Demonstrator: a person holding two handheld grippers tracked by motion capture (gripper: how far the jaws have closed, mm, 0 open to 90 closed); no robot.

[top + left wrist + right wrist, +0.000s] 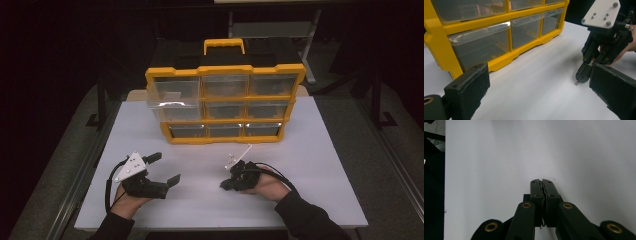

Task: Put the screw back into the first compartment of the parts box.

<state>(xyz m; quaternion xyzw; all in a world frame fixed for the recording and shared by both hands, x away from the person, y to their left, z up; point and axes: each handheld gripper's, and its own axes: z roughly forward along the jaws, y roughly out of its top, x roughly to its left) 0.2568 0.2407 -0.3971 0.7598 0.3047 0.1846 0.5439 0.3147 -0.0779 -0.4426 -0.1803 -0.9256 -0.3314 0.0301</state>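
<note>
Right gripper (542, 181) jaws together on a tiny metal piece (575, 83), tips at white table (310, 150), left gripper (165, 167) jaws apart

The high view looked forward and down from above the person's side, taking in the whole white rectangular table (210, 200) and the yellow plastic drawer cabinet with clear drawers (225, 97) at its far edge. The left gripper view sat low and close above the tabletop, facing the cabinet's lower drawers (482, 45) and the right gripper (581, 78); both things also appeared from above. The right gripper view looked steeply down along its own jaws at bare table, very near.
</note>
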